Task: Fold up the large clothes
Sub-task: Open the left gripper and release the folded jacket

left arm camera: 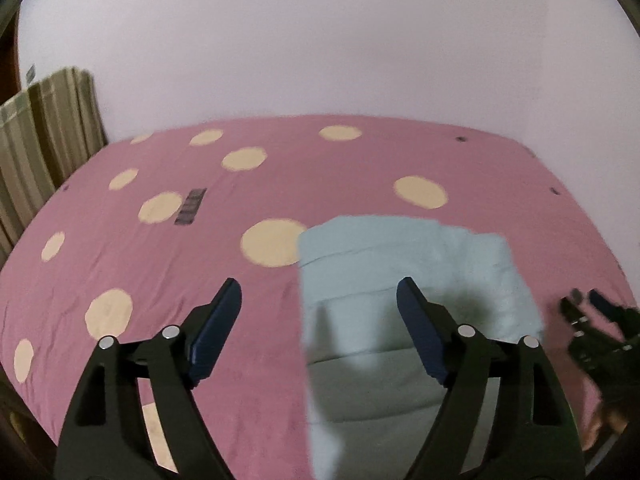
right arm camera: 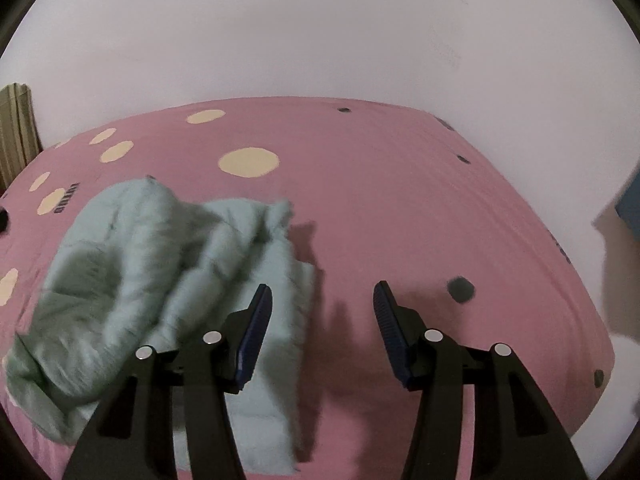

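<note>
A pale mint-green garment (left arm camera: 400, 280) lies folded on the pink bed, under and ahead of my left gripper (left arm camera: 318, 292), which is open and empty above its left edge. In the right wrist view the same garment (right arm camera: 160, 280) lies bunched at the left. My right gripper (right arm camera: 322, 300) is open and empty, hovering over the garment's right edge and the bare sheet. The right gripper also shows at the right edge of the left wrist view (left arm camera: 592, 312).
The bed has a pink sheet (left arm camera: 340, 168) with cream dots (left arm camera: 420, 192) and small dark dots (right arm camera: 460, 289). A white wall runs behind it. A striped curtain (left arm camera: 44, 140) hangs at the far left. The bed's right edge drops off (right arm camera: 580, 280).
</note>
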`<action>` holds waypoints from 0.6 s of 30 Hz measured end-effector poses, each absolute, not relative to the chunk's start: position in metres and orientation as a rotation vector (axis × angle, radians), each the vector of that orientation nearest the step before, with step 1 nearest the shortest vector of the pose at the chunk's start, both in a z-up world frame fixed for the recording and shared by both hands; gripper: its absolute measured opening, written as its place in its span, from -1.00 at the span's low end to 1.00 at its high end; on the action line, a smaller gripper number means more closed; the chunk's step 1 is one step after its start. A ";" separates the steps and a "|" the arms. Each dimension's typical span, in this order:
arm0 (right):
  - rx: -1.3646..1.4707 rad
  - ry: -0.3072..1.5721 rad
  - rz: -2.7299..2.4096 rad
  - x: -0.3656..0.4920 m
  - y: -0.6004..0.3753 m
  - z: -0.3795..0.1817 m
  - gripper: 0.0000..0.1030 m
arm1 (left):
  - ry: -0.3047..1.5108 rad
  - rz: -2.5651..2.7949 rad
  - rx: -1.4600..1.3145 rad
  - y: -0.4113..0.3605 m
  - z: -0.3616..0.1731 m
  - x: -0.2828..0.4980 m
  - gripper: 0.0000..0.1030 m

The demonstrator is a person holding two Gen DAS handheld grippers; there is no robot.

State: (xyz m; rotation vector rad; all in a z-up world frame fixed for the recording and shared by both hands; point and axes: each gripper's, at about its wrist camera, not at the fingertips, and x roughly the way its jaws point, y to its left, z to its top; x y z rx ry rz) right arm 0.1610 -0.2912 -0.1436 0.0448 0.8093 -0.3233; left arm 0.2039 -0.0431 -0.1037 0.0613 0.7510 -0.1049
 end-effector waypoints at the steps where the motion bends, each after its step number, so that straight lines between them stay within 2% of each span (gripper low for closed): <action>1: 0.043 0.805 -0.313 0.164 -0.286 -0.141 0.24 | 0.761 -0.098 0.056 -0.038 -0.109 0.208 0.56; 8: 0.039 0.790 -0.240 0.196 -0.249 -0.127 0.44 | 0.825 -0.094 0.001 -0.015 -0.143 0.228 0.56; 18: 0.096 0.915 -0.166 0.227 -0.232 -0.160 0.45 | 0.880 -0.130 -0.040 -0.011 -0.175 0.235 0.56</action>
